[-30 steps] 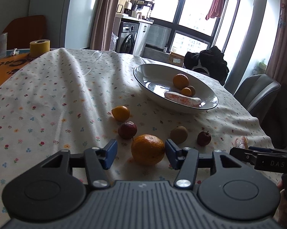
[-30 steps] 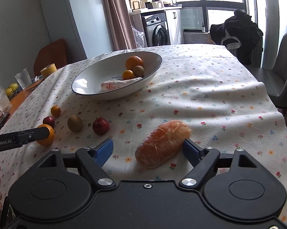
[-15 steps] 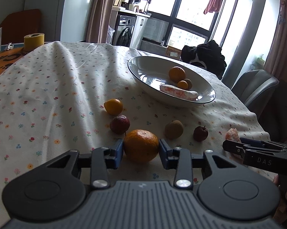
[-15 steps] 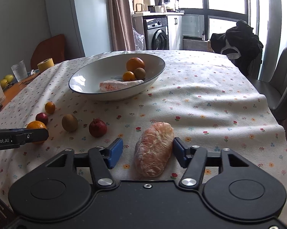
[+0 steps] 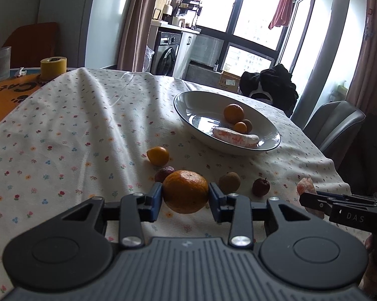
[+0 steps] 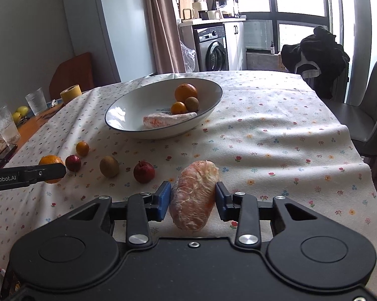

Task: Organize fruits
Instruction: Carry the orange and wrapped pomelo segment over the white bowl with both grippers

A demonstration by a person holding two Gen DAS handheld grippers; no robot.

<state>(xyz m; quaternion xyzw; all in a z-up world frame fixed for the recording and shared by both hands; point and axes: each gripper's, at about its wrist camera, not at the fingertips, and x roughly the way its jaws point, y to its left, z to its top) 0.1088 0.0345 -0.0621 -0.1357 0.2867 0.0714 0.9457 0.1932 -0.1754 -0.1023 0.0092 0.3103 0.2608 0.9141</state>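
My left gripper [image 5: 185, 199] is shut on a big orange [image 5: 185, 191], held just above the cloth; the same orange [image 6: 50, 162] shows at the left of the right wrist view. My right gripper [image 6: 192, 199] is shut on a peeled pomelo wedge [image 6: 194, 195], lifted off the table. A white bowl [image 6: 128, 110] farther back holds an orange [image 6: 186, 92], a small orange, a kiwi and another pomelo wedge [image 6: 167, 120]. On the cloth lie a small orange [image 6: 82, 148], a dark red fruit [image 6: 73, 163], a kiwi [image 6: 109, 166] and a small red apple [image 6: 143, 171].
A flowered tablecloth [image 6: 276, 130] covers the table. Glasses [image 6: 5, 125], a yellow tape roll [image 5: 53, 67] and lemons stand on the bare orange table part at the left. A grey chair [image 5: 336, 123] and a chair with dark clothing [image 6: 316, 57] stand at the right edge.
Both grippers have closed on their fruit and lifted: the left took the big orange, the right took the pomelo wedge, which turned end-on between the fingers.
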